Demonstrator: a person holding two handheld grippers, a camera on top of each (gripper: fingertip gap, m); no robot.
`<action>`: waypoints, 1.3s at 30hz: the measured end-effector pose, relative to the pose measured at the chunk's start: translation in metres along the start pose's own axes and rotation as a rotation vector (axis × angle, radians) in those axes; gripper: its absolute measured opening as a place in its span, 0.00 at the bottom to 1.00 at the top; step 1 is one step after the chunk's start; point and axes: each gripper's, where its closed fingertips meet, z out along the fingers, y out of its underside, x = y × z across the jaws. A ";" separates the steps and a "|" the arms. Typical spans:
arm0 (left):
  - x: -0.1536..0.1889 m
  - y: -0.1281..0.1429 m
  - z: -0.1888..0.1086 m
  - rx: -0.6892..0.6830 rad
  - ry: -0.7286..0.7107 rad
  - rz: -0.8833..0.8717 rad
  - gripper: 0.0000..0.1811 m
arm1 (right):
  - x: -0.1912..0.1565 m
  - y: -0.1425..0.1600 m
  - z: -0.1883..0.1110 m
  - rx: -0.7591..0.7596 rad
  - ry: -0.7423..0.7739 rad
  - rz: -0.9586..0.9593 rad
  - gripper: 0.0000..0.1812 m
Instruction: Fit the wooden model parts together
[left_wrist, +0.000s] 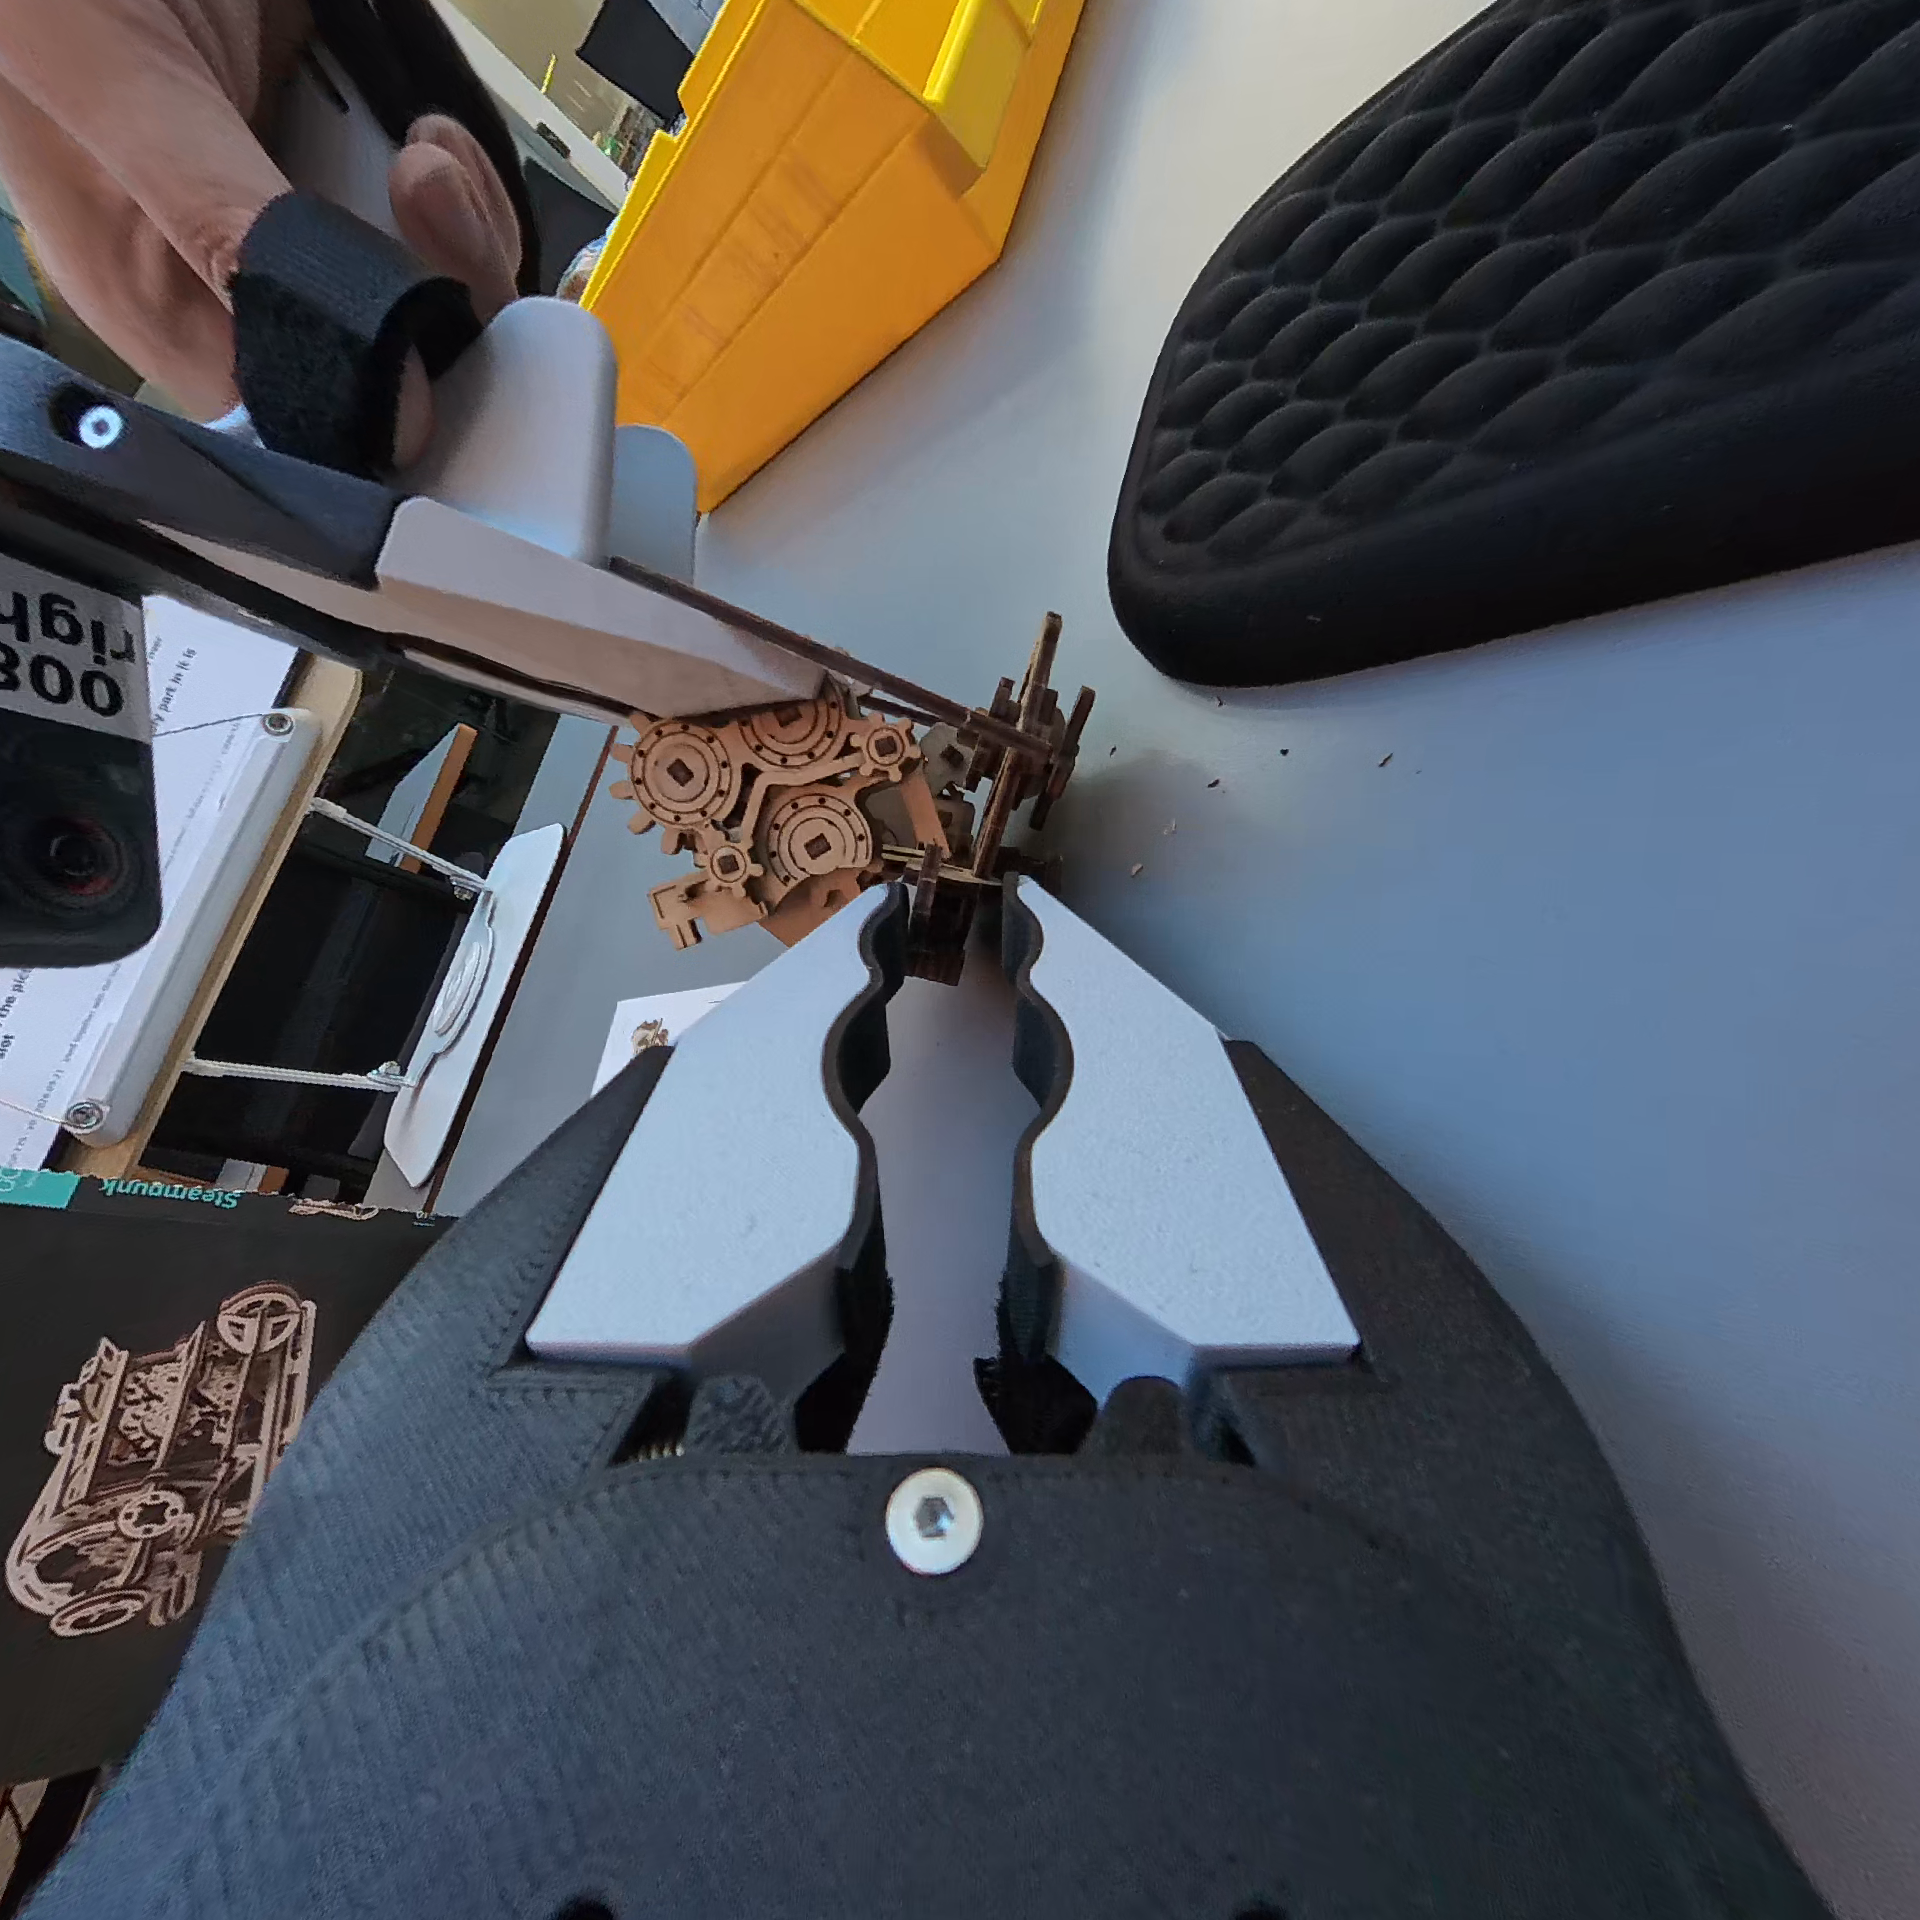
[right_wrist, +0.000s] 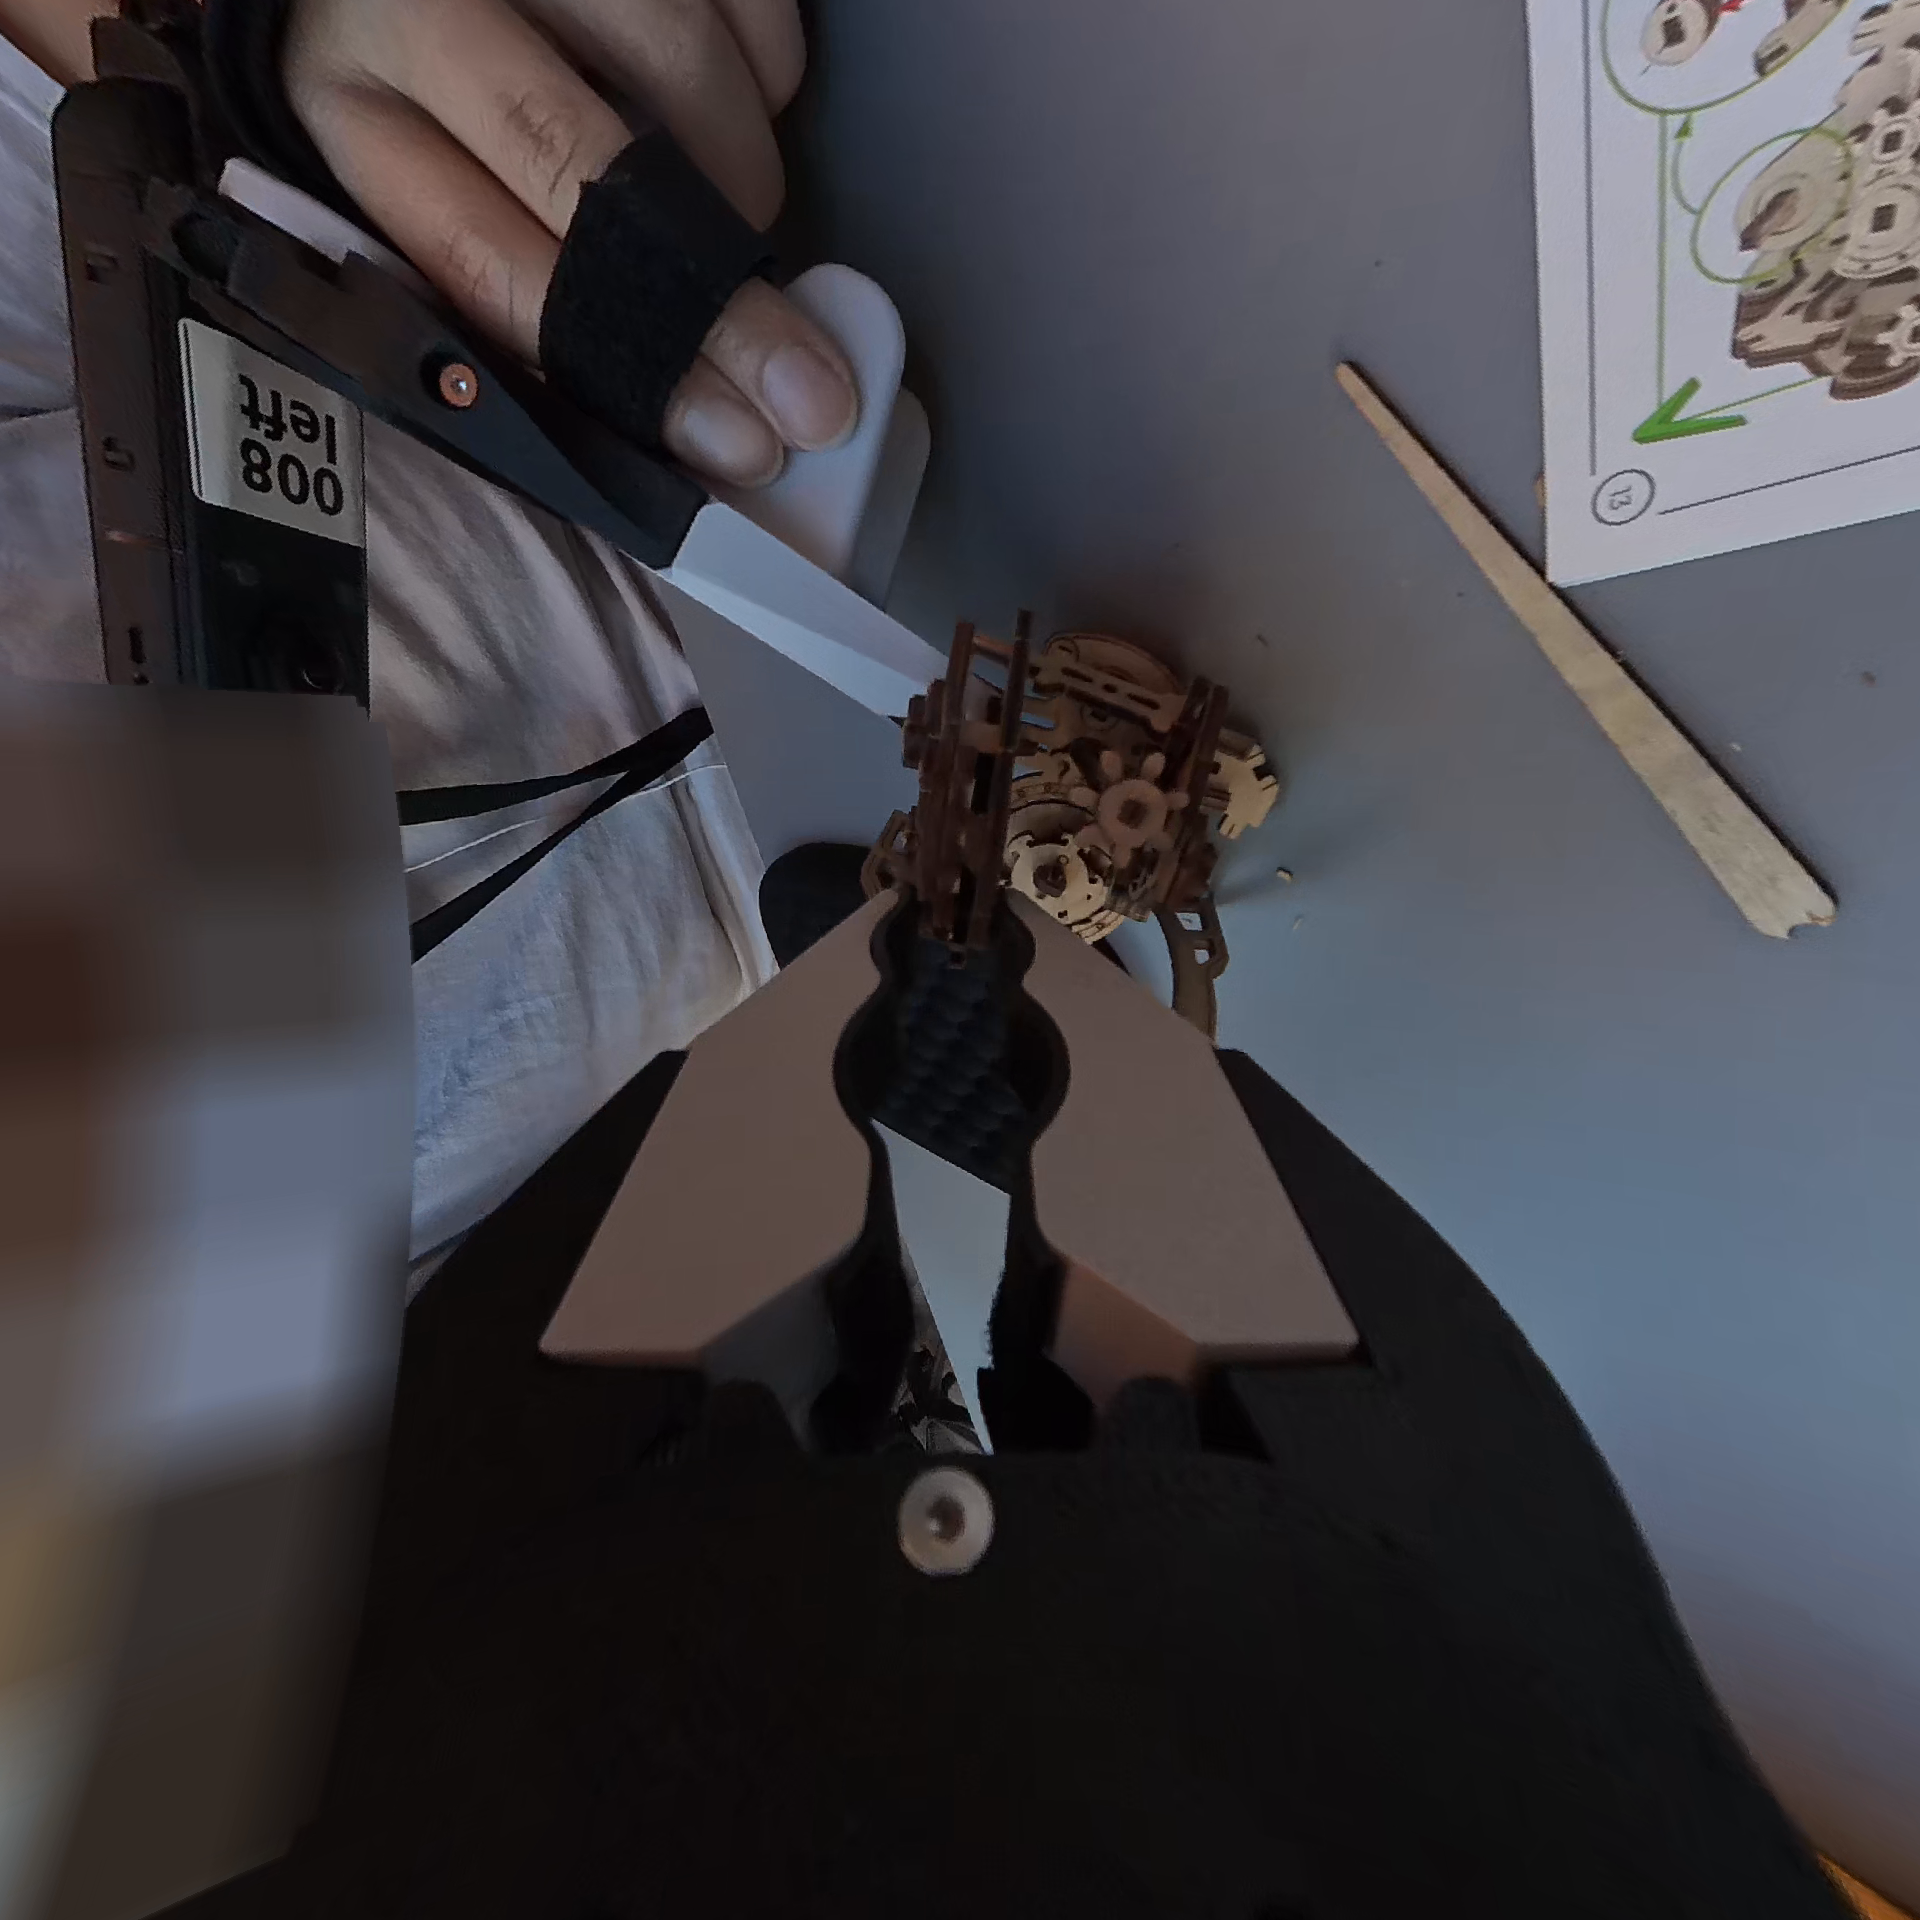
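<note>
The wooden model, a small light-brown assembly of gears and slotted plates, stands on the grey table. My left gripper is shut on a dark wooden frame piece at the model's near side. My right gripper is shut on the dark slatted frame part of the same model. In the left wrist view the right gripper's finger comes in from the upper left and lies over the gear face. In the right wrist view the left gripper's finger reaches the model's top from the upper left.
Yellow bins stand at the back, next to a black quilted pad. A black box with a picture of the model lies on the left. An instruction sheet and a flat wooden stick lie right of the model. The gap from one gripper's tips to the other's is roughly 4 cm.
</note>
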 end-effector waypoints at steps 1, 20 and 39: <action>0.000 0.000 0.000 0.001 0.000 0.003 0.09 | 0.001 0.001 0.000 -0.015 0.006 -0.013 0.06; 0.007 -0.004 -0.011 -0.006 -0.003 -0.027 0.22 | 0.000 0.007 0.007 -0.011 0.022 -0.035 0.06; -0.028 0.031 -0.015 0.019 0.335 -0.535 0.06 | 0.000 -0.004 0.011 0.093 0.138 -0.052 0.06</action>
